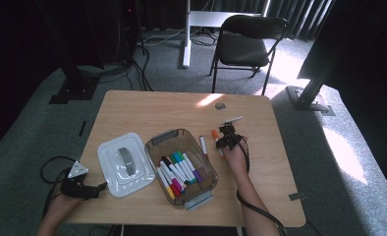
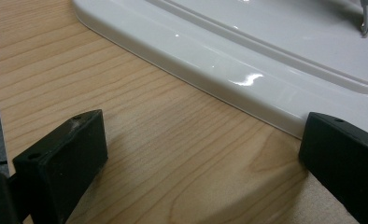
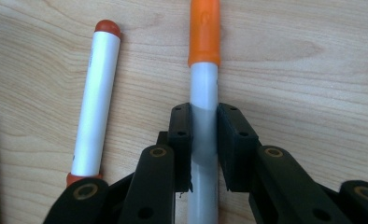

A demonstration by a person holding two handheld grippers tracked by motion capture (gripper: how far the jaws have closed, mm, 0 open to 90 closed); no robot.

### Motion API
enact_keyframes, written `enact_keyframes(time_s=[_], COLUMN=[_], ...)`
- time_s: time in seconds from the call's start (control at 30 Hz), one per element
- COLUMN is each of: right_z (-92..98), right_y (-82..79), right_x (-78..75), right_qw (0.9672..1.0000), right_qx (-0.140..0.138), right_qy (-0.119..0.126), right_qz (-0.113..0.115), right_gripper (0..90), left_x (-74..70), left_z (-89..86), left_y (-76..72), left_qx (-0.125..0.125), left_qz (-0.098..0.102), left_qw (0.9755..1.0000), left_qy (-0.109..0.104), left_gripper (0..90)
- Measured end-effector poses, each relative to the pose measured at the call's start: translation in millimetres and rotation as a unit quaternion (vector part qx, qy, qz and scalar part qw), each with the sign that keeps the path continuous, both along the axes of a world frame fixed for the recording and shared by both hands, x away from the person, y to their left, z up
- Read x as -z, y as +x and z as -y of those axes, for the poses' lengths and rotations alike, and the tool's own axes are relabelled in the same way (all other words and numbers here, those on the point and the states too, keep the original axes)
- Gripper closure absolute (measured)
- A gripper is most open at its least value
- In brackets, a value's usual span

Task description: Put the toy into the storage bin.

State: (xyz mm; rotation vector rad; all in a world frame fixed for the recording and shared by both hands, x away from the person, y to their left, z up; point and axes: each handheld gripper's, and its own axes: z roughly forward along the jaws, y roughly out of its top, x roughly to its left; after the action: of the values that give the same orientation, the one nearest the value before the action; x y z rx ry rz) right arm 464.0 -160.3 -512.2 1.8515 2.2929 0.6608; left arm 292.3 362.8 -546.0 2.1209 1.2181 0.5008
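Observation:
A white marker with an orange cap (image 3: pixel 203 70) lies on the wooden table (image 1: pixel 147 108), and my right gripper (image 3: pixel 204 140) is shut on its barrel, both pads pressing its sides. In the high view this right gripper (image 1: pixel 224 139) sits right of the clear box, over the orange marker (image 1: pixel 216 135). A red-tipped white marker (image 3: pixel 94 100) lies loose just left of it, also seen as the red-tipped marker (image 1: pixel 203 145) in the high view. My left gripper (image 1: pixel 102 187) rests at the table's front left, and in its own view the left gripper (image 2: pixel 201 158) stands open over bare wood beside the white lid (image 2: pixel 247 60).
A clear box (image 1: pixel 163 136) holding several coloured markers stands mid-table. The white lid (image 1: pixel 124 164) with a grey handle lies to its left. A black folding chair (image 1: pixel 248 39) stands beyond the far edge. Bare wood stretches across the table's far half.

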Motion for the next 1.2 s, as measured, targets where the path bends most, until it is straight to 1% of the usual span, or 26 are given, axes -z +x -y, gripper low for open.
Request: enact_keyframes(time_s=[0.07, 0.17, 0.3, 0.47, 0.73, 0.8, 0.87, 1.13, 1.2], right_z=[1.7, 6.0, 8.7, 13.6, 14.6, 13.6, 12.1, -5.0, -9.5], right_y=[-1.6, -5.5, -13.8, -26.2, -46.3, -51.3, -56.2, -73.7, -78.1], right_x=[-3.6, -13.3, -30.7, -52.3, -87.3, -96.1, -103.7, -125.3, -130.3], right_qw=[1.0, 0.9996, 0.999, 0.9974, 0.9943, 0.9928, 0.991, 0.9866, 0.9846], right_qx=[0.005, 0.01, 0.007, 0.009, -0.011, -0.015, -0.023, -0.06, -0.071], right_qy=[0.008, 0.024, 0.035, 0.054, 0.072, 0.081, 0.095, 0.1, 0.105], right_qz=[0.003, 0.011, 0.025, 0.047, 0.078, 0.087, 0.092, 0.114, 0.12], right_gripper=[76.6, 76.6, 76.6, 76.6, 76.6, 76.6, 76.6, 76.6, 76.6], left_x=[0.0, 0.0, 0.0, 0.0, 0.0, 0.0, 0.0, 0.0, 0.0], left_z=[0.0, 0.0, 0.0, 0.1, 0.1, 0.1, 0.1, 0.1, 0.1], left_y=[0.0, 0.0, 0.0, 0.0, 0.0, 0.0, 0.0, 0.0, 0.0], left_qx=[0.0, 0.0, 0.0, -0.001, -0.001, -0.001, -0.001, -0.001, -0.001], left_qz=[0.0, 0.0, 0.0, 0.0, 0.0, 0.0, 0.0, 0.0, 0.0], left_qw=[1.0, 1.0, 1.0, 1.0, 1.0, 1.0, 1.0, 1.0, 1.0], left_qy=[0.0, 0.0, 0.0, 0.0, 0.0, 0.0, 0.0, 0.0, 0.0], left_gripper=[1.7, 1.7, 1.7, 1.6, 1.6, 1.6, 1.6, 1.6, 1.6])
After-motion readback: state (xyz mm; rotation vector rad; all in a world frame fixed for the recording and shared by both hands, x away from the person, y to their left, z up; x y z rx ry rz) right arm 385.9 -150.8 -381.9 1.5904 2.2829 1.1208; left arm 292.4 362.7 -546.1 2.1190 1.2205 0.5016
